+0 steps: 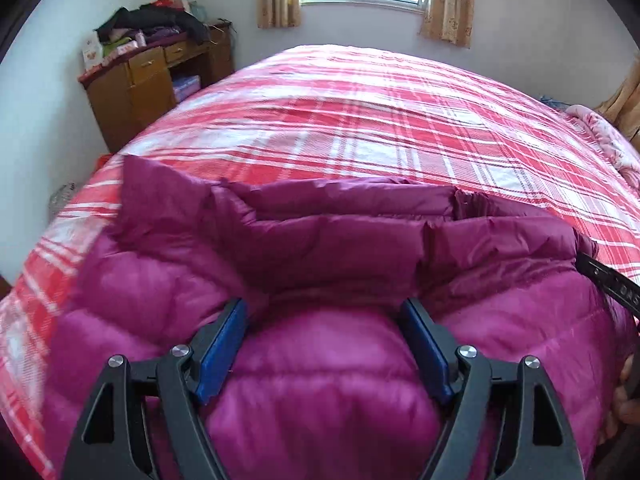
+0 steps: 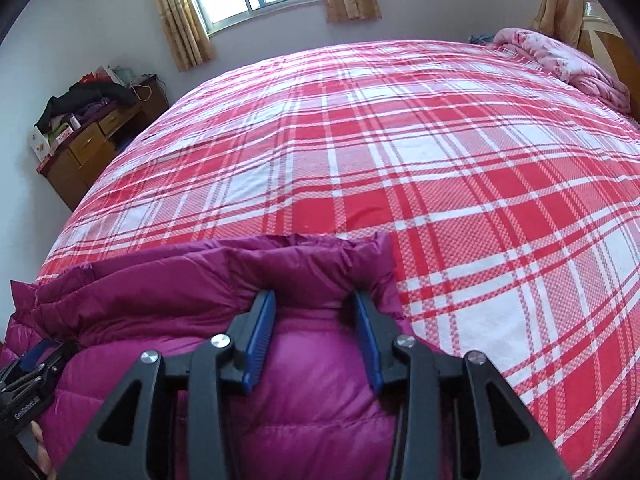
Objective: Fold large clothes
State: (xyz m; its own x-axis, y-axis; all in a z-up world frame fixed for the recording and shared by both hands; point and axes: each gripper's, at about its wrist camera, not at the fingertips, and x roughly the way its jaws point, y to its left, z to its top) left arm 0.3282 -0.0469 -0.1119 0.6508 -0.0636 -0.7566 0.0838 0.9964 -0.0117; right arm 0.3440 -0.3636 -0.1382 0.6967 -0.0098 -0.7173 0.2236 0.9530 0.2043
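Observation:
A magenta puffer jacket (image 1: 160, 280) lies bunched at the near edge of the bed, its darker lining folded over along the far side. My left gripper (image 1: 322, 304) stands wide, and a thick bulge of the jacket fills the gap and presses against both blue pads. My right gripper (image 2: 314, 296) is narrower, its pads squeezing a ridge of the jacket (image 2: 160, 280) near its right end. Each gripper shows in the other's view: the right one (image 1: 612, 284) at the far right edge, the left one (image 2: 28, 376) at the lower left.
The bed (image 2: 440, 200) carries a red and white plaid sheet and stretches away to the window wall. A pink quilt (image 2: 560, 60) is heaped at the far right corner. A wooden dresser (image 1: 140, 88) piled with clothes stands at the left wall.

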